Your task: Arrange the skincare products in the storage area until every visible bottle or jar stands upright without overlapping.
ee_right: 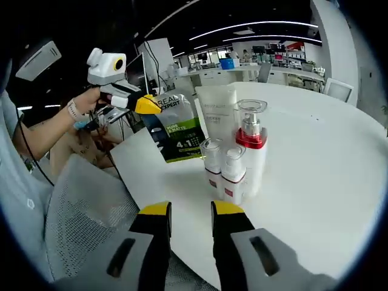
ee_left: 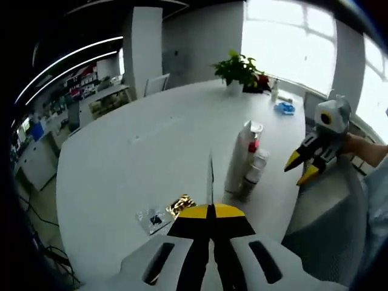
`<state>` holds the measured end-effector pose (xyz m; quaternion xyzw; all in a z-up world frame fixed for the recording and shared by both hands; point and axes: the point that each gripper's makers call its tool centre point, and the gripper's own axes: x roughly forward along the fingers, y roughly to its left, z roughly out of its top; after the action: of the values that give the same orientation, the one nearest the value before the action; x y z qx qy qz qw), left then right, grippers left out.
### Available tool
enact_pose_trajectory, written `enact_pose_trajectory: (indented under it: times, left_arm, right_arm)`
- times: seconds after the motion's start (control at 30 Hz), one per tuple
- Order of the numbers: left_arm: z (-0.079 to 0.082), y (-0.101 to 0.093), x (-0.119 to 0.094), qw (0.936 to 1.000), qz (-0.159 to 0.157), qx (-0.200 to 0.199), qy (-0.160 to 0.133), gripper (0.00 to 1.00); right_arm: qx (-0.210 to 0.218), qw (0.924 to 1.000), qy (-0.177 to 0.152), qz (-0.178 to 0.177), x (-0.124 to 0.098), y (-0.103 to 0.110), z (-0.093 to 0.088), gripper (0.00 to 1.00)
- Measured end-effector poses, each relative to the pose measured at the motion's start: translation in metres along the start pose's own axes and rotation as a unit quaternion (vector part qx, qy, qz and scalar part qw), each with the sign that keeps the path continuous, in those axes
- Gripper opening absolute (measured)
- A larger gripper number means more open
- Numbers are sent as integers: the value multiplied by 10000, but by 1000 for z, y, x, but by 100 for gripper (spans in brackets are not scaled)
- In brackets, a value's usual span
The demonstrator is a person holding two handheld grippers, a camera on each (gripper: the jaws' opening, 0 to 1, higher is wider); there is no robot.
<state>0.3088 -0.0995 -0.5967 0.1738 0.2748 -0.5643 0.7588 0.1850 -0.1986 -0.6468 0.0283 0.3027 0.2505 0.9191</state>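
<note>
A dark and green pouch (ee_right: 176, 127) hangs upright above the table edge, pinched at its top corner by my left gripper (ee_right: 148, 104). In the left gripper view the pouch (ee_left: 211, 176) appears edge-on as a thin line rising from my shut left gripper (ee_left: 212, 209). Just right of it stand a white tube (ee_right: 218, 115), a clear-capped bottle with a red collar (ee_right: 250, 130) and two small white bottles (ee_right: 223, 167), all upright and close together. The same cluster (ee_left: 245, 160) stands ahead of the left gripper. My right gripper (ee_right: 191, 209) is open and holds nothing, short of the bottles.
The white round table (ee_left: 151, 139) carries a gold sachet (ee_left: 180, 204) and a clear one (ee_left: 153, 218) near its front edge. A potted plant (ee_left: 237, 68) and a blue item (ee_left: 285, 108) sit at the far side. A grey mesh chair (ee_right: 85, 212) stands beside the table.
</note>
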Motion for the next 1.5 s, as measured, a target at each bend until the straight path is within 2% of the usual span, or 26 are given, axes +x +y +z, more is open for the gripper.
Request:
enact_pose_trajectory:
  times: [0.27, 0.4, 0.43, 0.47, 0.53, 0.7, 0.83, 0.93, 1.0, 1.17, 1.3, 1.37, 1.43, 1.5]
  left_arm:
    - [-13, -25, -17, 9992, -291, 268, 59, 0]
    - [-16, -33, -23, 9985, -381, 387, -59, 0]
    - [-17, -36, -24, 9982, -471, 365, -105, 0]
    - [-16, -40, -25, 9965, -607, 554, -173, 0]
    - [-20, -41, -28, 9975, -581, 385, -101, 0]
    - [-21, -53, -36, 9948, -856, 547, -87, 0]
    - [-19, -68, -41, 9888, -1293, 730, -128, 0]
    - [-21, -82, -43, 9817, -1709, 833, -75, 0]
    - [-23, -87, -44, 9785, -1843, 928, -2, 0]
    - [-24, -86, -38, 9780, -1894, 877, 54, 0]
    - [-26, -87, -34, 9771, -1938, 859, 148, 0]
    - [-26, -85, -31, 9781, -1903, 819, 178, 0]
    - [-26, -76, -27, 9830, -1733, 549, 254, 0]
    - [-28, -68, -22, 9853, -1608, 461, 353, 0]
  right_arm:
    - [-247, 9989, 71, 387, 21, 29, 1, 27]
    - [-365, 9985, 20, 417, 30, 34, 5, 27]
    - [-401, 9983, 11, 415, 33, 34, 6, 27]
    - [-451, 9982, -7, 404, 35, 34, 7, 27]
    - [-601, 9971, 82, 462, 41, 37, 5, 28]
    - [-922, 9942, 220, 513, 52, 40, 3, 31]
    - [-1065, 9920, 279, 619, 61, 42, 0, 30]
    - [-1114, 9906, 369, 707, 68, 43, -4, 28]
    - [-1156, 9895, 403, 774, 68, 45, -6, 25]
    - [-1084, 9872, 512, 1054, 67, 55, -11, 14]
    - [-993, 9869, 706, 1057, 66, 51, -19, 8]
    - [-874, 9867, 793, 1119, 64, 51, -23, 6]
    - [-742, 9864, 828, 1210, 64, 55, -25, 5]
    - [-676, 9854, 888, 1284, 65, 57, -27, 4]
